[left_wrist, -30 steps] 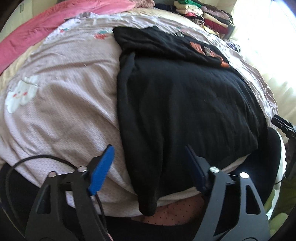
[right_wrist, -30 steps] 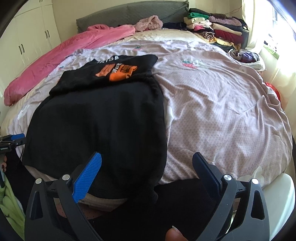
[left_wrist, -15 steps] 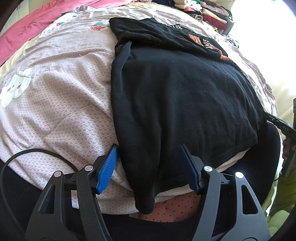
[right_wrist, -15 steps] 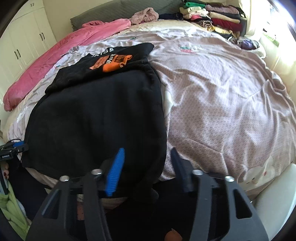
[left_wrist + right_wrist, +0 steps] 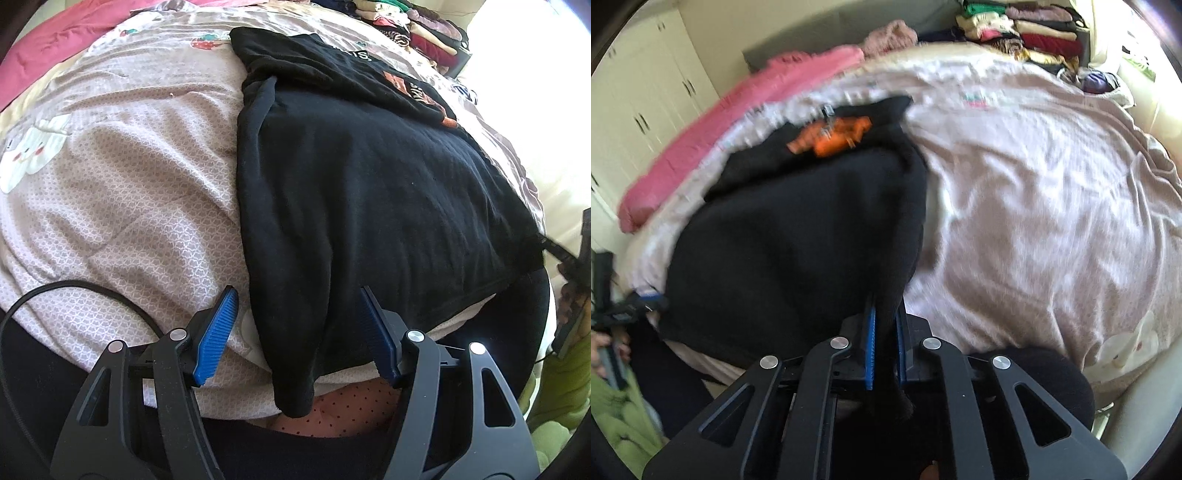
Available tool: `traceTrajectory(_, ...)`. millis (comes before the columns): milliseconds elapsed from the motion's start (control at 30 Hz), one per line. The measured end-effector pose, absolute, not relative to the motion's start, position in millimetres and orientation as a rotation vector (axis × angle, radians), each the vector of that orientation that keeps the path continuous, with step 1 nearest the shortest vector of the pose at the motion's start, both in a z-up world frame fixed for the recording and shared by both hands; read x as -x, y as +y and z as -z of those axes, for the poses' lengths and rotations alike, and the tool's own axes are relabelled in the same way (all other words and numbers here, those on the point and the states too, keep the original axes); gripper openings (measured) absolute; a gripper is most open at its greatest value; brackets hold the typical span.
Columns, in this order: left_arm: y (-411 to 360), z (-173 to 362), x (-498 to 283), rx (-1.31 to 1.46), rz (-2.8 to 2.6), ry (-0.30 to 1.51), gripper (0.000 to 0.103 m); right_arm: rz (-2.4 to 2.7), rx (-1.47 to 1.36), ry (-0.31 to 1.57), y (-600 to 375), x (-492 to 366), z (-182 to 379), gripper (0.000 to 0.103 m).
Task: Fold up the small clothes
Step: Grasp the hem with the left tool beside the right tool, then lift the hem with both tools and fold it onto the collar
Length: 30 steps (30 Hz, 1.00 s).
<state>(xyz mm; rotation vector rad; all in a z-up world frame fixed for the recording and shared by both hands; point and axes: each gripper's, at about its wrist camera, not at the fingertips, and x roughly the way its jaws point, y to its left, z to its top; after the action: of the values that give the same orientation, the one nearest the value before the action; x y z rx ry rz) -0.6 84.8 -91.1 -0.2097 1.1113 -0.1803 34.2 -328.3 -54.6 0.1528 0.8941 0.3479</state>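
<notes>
A black garment with an orange print lies on the pale patterned bedspread, its near hem hanging over the bed's edge. My left gripper is open, its blue pads on either side of the garment's near left corner. In the right wrist view the black garment fills the middle left. My right gripper is shut on the garment's near right corner, with cloth pinched between the blue pads.
A pink blanket runs along the bed's far left. Stacked folded clothes stand at the far right by the window. White wardrobe doors are at the left. A black cable loops by my left gripper.
My right gripper has moved in and closed on the garment's corner. My left gripper has moved forward so that its open pads straddle the other corner.
</notes>
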Motion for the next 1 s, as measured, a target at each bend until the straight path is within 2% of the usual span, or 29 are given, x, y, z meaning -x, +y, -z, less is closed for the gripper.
traceTrajectory(167, 80, 95, -2, 0.198, 0.182, 1.122, 0.056, -0.353, -0.171, 0.809, -333, -31, 28, 0.008)
traceTrajectory(467, 75, 93, -5, 0.198, 0.169, 1.112, 0.016, -0.343, -0.170, 0.803, -331, -32, 26, 0.008)
traceTrajectory(567, 73, 86, -1, 0.191, 0.172, 1.093, 0.009, -0.337, -0.175, 0.799, -332, -33, 27, 0.008)
traceTrajectory(1000, 76, 33, 5, 0.203, 0.210, 0.949, 0.006, -0.314, -0.212, 0.734, -340, -30, 17, 0.008)
